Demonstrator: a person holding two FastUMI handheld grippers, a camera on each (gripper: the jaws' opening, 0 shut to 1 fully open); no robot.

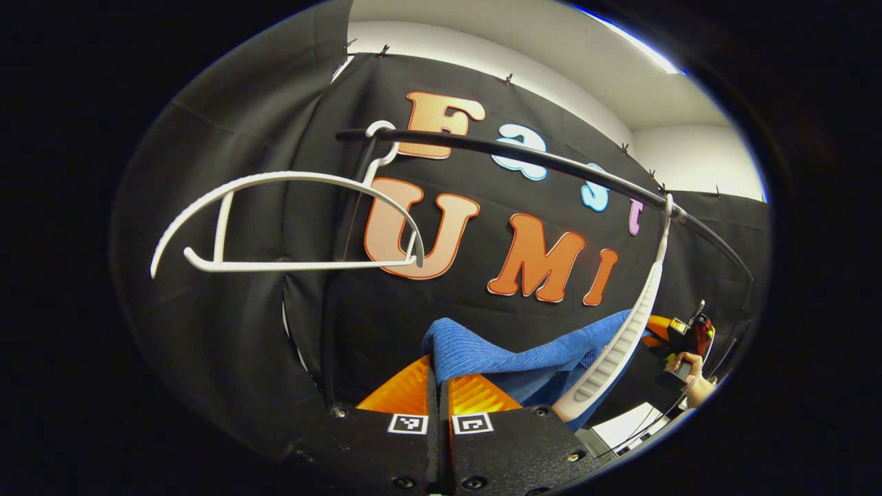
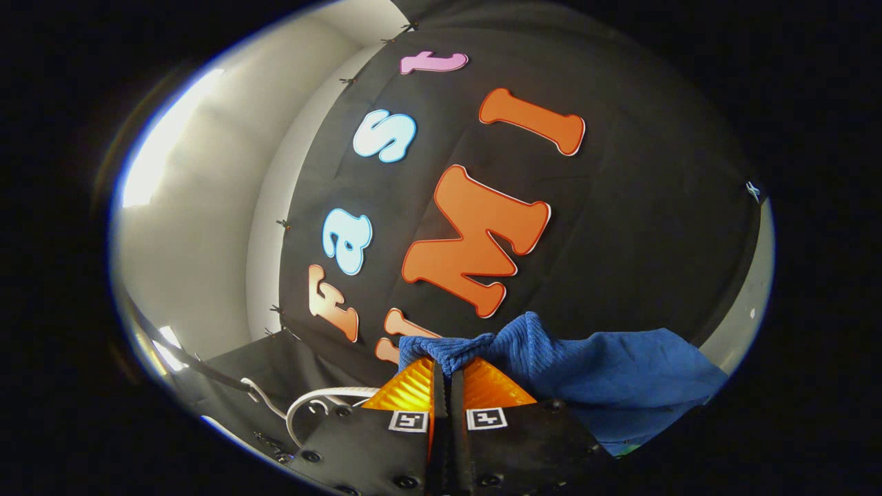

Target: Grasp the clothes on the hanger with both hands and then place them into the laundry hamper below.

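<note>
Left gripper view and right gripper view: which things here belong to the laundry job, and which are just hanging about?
Part of the job:
- blue ribbed cloth garment, pinched at both ends
- left gripper, shut on it
- right gripper, shut on it
- white plastic hanger lying against the garment

Just there:
- bare white plastic hanger
- black clothes rail

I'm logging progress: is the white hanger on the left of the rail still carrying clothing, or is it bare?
Bare. The white hanger hangs from the rail with nothing on it; the blue cloth is lower, pinched in the left gripper.
</note>
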